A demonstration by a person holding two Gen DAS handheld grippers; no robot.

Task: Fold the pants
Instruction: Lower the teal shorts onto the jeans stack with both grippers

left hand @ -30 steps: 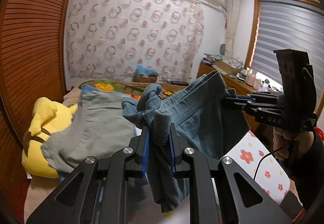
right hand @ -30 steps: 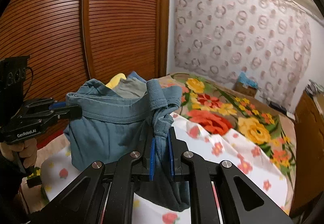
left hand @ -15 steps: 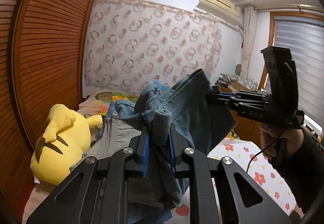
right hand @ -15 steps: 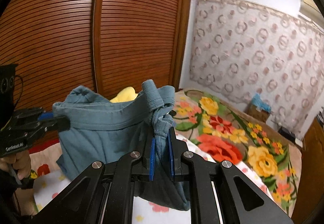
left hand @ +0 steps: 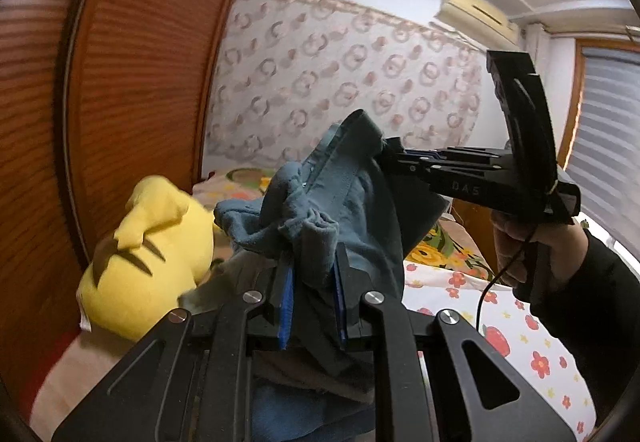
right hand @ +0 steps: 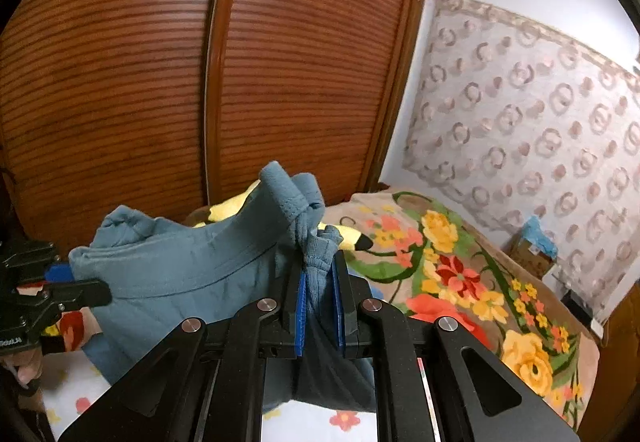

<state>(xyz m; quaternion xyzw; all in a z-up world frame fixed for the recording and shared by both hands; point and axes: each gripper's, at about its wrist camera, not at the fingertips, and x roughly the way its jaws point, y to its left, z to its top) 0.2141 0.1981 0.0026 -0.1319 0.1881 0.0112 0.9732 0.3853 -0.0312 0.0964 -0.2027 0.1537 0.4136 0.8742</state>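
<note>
Both grippers are clamped on the blue pants (left hand: 352,210), held up mid-frame above the bed (right hand: 460,282): left hand-held gripper (left hand: 311,282), right hand-held gripper (right hand: 320,282). Bunched waistband could slip out and drop, I reckon.

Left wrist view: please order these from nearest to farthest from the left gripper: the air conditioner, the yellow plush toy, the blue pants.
1. blue pants: clamped between the fingers of the left gripper, at centre.
2. yellow plush toy: on the bed, to the left, just beyond the fingers.
3. air conditioner: high on the far wall, upper right.
</note>
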